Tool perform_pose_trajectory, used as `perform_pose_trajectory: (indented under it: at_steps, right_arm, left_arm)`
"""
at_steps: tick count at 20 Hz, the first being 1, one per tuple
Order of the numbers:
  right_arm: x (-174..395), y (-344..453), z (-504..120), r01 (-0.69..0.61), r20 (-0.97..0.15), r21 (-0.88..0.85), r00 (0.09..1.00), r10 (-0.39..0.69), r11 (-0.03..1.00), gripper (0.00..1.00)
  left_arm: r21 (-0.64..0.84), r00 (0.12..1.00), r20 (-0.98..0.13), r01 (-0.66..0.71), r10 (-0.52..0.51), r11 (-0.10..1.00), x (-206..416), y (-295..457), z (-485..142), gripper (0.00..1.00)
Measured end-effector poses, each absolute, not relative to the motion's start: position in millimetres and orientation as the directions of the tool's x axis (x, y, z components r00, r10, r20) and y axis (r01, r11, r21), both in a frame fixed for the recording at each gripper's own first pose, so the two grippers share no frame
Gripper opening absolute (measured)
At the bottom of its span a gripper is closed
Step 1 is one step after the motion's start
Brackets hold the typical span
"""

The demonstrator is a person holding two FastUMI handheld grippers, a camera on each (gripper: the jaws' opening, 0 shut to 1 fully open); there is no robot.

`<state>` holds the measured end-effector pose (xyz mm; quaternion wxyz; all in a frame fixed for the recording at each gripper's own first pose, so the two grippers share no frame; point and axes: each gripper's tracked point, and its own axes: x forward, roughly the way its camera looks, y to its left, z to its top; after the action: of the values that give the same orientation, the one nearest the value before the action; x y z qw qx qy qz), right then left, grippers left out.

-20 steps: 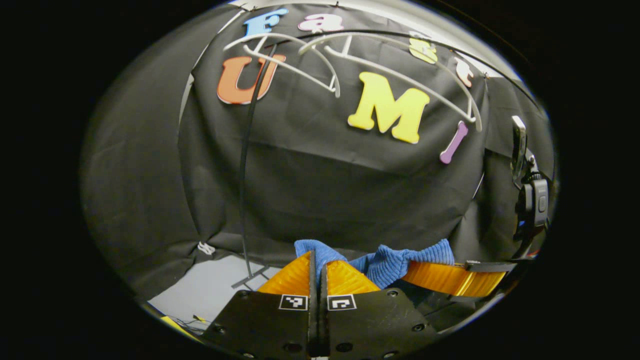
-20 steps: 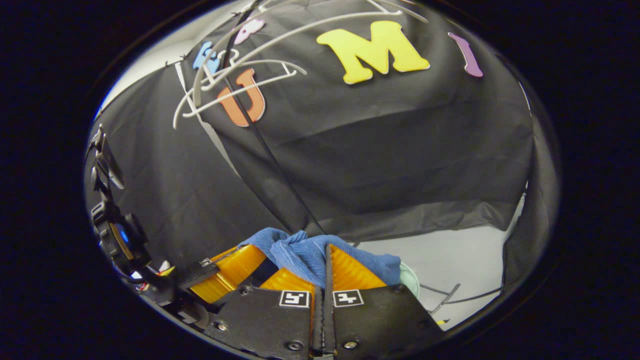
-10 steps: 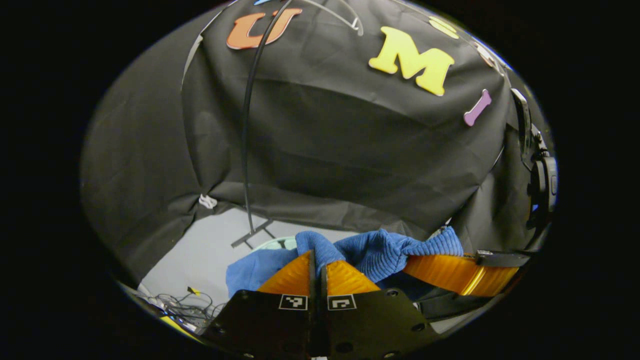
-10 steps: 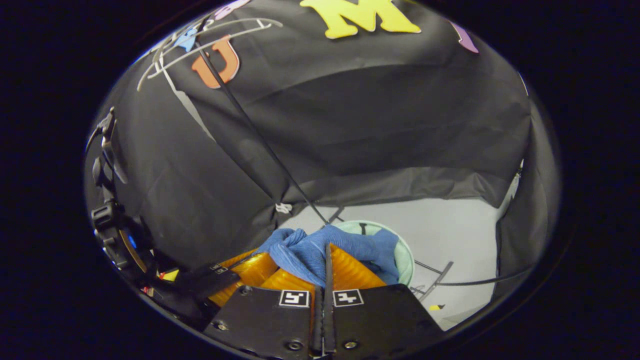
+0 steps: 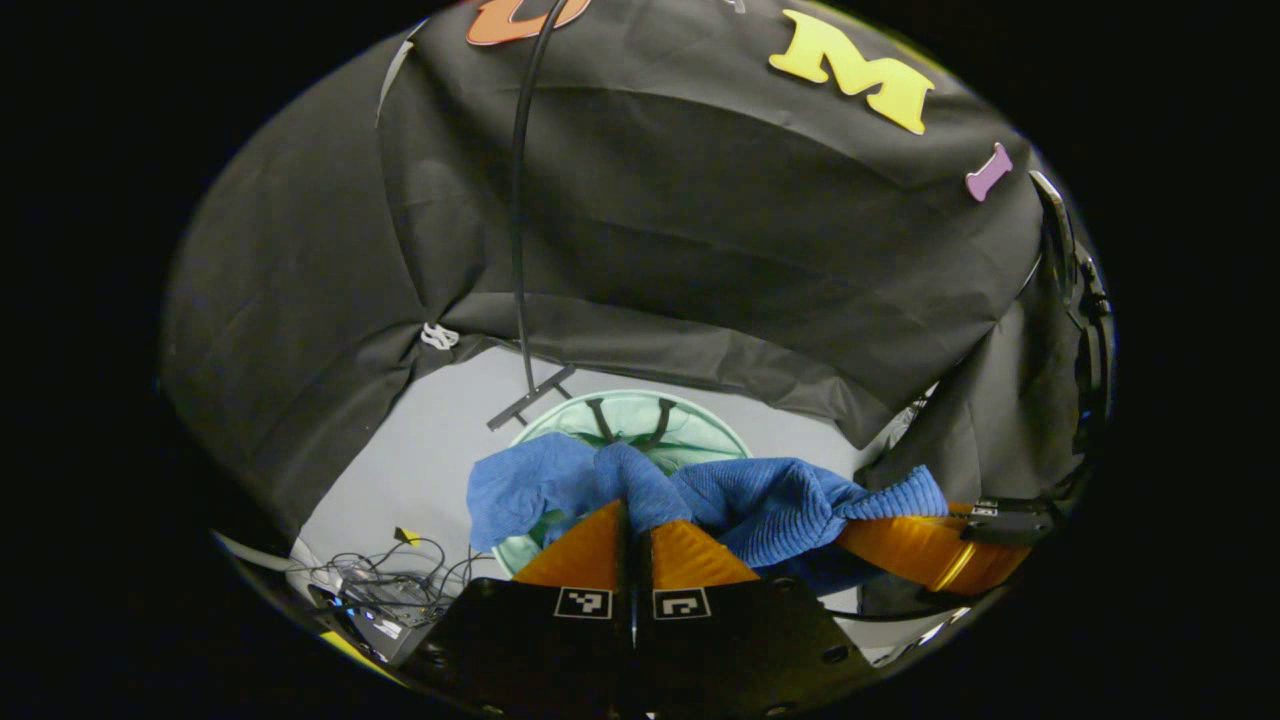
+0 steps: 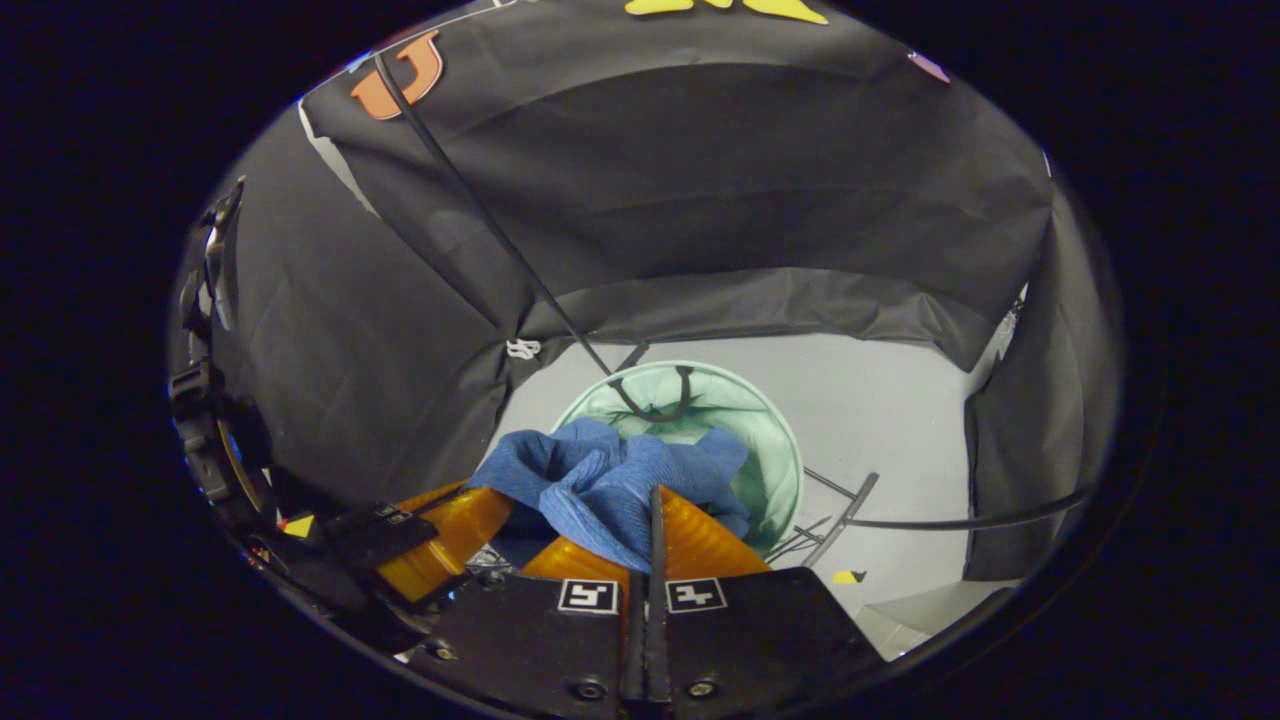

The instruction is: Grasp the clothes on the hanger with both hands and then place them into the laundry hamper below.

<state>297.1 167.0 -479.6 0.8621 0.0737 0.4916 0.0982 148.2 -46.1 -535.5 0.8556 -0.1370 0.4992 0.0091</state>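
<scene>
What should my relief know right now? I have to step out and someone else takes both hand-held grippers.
Left hand-held gripper: shut on the blue garment.
Right hand-held gripper: shut on the same garment, near the other one.
The garment is off the hanger and bunched between the two, held above the green laundry hamper on the grey floor.
Done: grasp and removal.
Left: lower it into the hamper, open both, pull back.

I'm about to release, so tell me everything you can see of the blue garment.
The blue garment is a soft ribbed knit, bunched and creased. Both grippers are shut on it: the left gripper pinches one fold, the right gripper another. It hangs slack between them, directly over the pale green laundry hamper, not yet inside.
</scene>
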Motion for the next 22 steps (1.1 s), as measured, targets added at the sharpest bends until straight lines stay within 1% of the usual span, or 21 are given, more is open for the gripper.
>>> perform_pose_trajectory:
  at_steps: [1,2,4,7,8,9,10,11,12,13,15,16,17,18,19,22]
  right_arm:
    - [296.1,166.1,-478.5,-0.093,-0.832,0.212,0.505,0.230,0.973,0.05]
    - [297.1,165.9,-475.3,-0.098,-0.827,0.209,0.514,0.230,0.973,0.05]
    - [295.7,168.8,-468.9,-0.104,-0.816,0.225,0.523,0.245,0.969,0.06]
    - [300.5,159.7,-459.8,-0.080,-0.790,0.201,0.576,0.209,0.976,0.60]
    - [298.7,158.4,-456.9,-0.066,-0.782,0.215,0.587,0.212,0.974,0.65]
    - [296.6,159.5,-450.5,-0.057,-0.771,0.229,0.599,0.216,0.972,0.75]
    - [294.5,159.5,-446.4,-0.055,-0.761,0.229,0.612,0.215,0.972,0.79]
    - [293.4,158.7,-440.3,-0.063,-0.750,0.227,0.625,0.216,0.972,0.76]
    - [292.6,160.9,-431.0,-0.081,-0.733,0.232,0.640,0.229,0.969,0.80]
    - [289.7,160.4,-425.1,-0.095,-0.723,0.220,0.652,0.227,0.971,0.77]
    - [281.9,156.5,-404.0,-0.118,-0.688,0.178,0.695,0.210,0.977,0.79]
    - [277.7,155.3,-391.1,-0.125,-0.669,0.171,0.713,0.208,0.977,0.82]
    - [272.9,154.2,-375.7,-0.132,-0.649,0.168,0.731,0.211,0.977,0.79]
    - [268.5,151.7,-360.4,-0.139,-0.628,0.156,0.750,0.207,0.978,0.79]
    - [263.2,148.2,-347.5,-0.148,-0.604,0.139,0.771,0.202,0.979,0.79]
    - [237.6,140.7,-306.6,-0.173,-0.533,0.107,0.821,0.203,0.979,0.80]
  left_arm:
    - [-0.230,0.507,-0.852,-0.145,-0.127,0.962,149.4,-46.0,-531.2,0.09]
    - [-0.244,0.517,-0.845,-0.136,-0.141,0.960,150.4,-47.7,-527.6,0.00]
    - [-0.261,0.542,-0.826,-0.120,-0.157,0.958,156.2,-47.5,-522.3,0.40]
    - [-0.202,0.590,-0.803,-0.127,-0.090,0.971,162.4,-28.9,-512.3,1.00]
    - [-0.211,0.595,-0.798,-0.122,-0.099,0.970,159.5,-30.4,-509.1,1.00]
    - [-0.218,0.598,-0.794,-0.116,-0.107,0.969,155.5,-33.0,-505.9,0.95]
    - [-0.210,0.602,-0.792,-0.110,-0.103,0.972,152.1,-31.3,-500.7,0.95]
    - [-0.200,0.611,-0.785,-0.101,-0.098,0.975,151.1,-28.1,-495.8,0.95]
    - [-0.192,0.625,-0.775,-0.092,-0.094,0.977,149.3,-25.4,-488.9,0.95]
    - [-0.183,0.640,-0.763,-0.081,-0.090,0.980,146.5,-23.7,-479.7,0.95]
    - [-0.171,0.673,-0.734,-0.059,-0.088,0.983,142.4,-19.8,-459.8,0.95]
    - [-0.165,0.692,-0.717,-0.052,-0.083,0.985,140.5,-15.5,-445.3,1.00]
    - [-0.163,0.713,-0.696,-0.047,-0.081,0.986,141.2,-11.4,-430.4,0.95]
    - [-0.163,0.734,-0.675,-0.048,-0.076,0.985,140.2,-6.6,-415.7,1.00]
    - [-0.169,0.750,-0.657,-0.048,-0.076,0.984,137.6,-2.4,-402.1,0.95]
    - [-0.169,0.800,-0.597,-0.044,-0.066,0.985,129.3,9.3,-358.3,0.95]
